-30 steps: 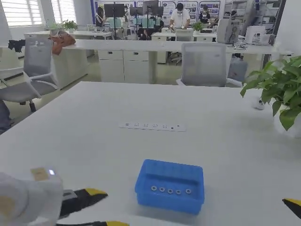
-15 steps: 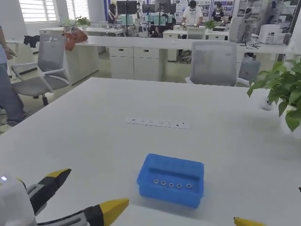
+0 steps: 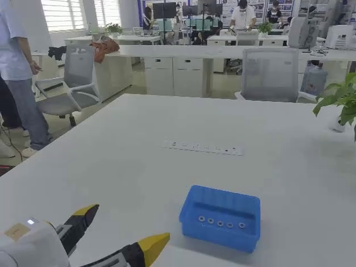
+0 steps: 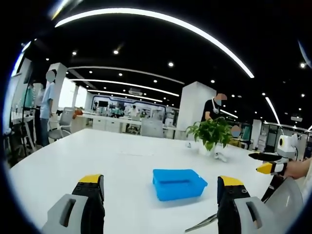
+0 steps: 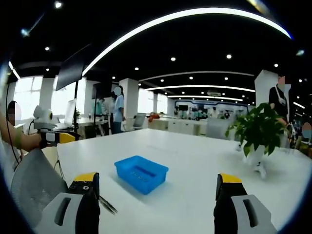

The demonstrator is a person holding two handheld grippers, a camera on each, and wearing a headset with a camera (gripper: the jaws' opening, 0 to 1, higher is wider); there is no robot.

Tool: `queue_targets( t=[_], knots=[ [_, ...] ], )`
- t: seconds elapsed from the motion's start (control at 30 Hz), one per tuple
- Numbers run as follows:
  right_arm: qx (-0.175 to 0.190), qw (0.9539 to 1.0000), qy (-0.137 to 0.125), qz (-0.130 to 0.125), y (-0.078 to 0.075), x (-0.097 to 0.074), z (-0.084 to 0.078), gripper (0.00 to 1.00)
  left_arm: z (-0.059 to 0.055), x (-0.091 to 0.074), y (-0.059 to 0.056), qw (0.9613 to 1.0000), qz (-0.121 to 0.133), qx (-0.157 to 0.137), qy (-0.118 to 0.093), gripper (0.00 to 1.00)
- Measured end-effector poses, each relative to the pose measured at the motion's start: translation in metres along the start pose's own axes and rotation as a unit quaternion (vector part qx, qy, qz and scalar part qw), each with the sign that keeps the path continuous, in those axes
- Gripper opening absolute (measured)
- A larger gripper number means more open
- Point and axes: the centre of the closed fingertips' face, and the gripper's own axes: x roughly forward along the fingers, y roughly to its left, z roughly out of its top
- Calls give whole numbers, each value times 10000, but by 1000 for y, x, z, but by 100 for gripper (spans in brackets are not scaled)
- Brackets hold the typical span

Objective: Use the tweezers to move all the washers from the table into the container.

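Note:
A blue container [image 3: 219,217] sits on the white table [image 3: 139,167] with a row of washers [image 3: 221,223] on its floor. My left gripper [image 3: 119,228] is at the lower left of the head view, short of the container, open and empty. In the left gripper view, my left gripper [image 4: 161,180] frames the container [image 4: 178,183], and metal tweezers [image 4: 202,224] lie on the table near the right jaw. My right gripper [image 5: 156,178] is open and empty, with the container [image 5: 141,173] ahead and the tweezers [image 5: 107,204] by its left jaw.
A white power strip [image 3: 203,148] lies mid-table beyond the container. A potted plant [image 4: 212,131] stands at the table's far right side. Office chairs [image 3: 270,75] line the far edge, and a person [image 3: 16,72] stands to the left.
The head view has swung left, so the container sits further right in the picture. My left gripper has come higher into view, and the right gripper's yellow tip has left the bottom right.

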Motion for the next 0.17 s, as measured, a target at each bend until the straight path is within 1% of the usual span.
queue_targets(
  t=[0.03, 0.1, 0.17],
  knots=[
    [20, 10000, -10, -39, -1, 0, 0, 99, 1, -1, 0, 10000, 27, 6, -13, 99],
    [-39, 9996, -27, -264, -9, -2, 2, 98, -1, -1, 2, 10000, 51, -2, -1, 99],
    [-57, 9988, -183, -447, -15, -5, 8, 96, -1, -2, 5, 9999, 113, 0, -16, 99]
  ],
)
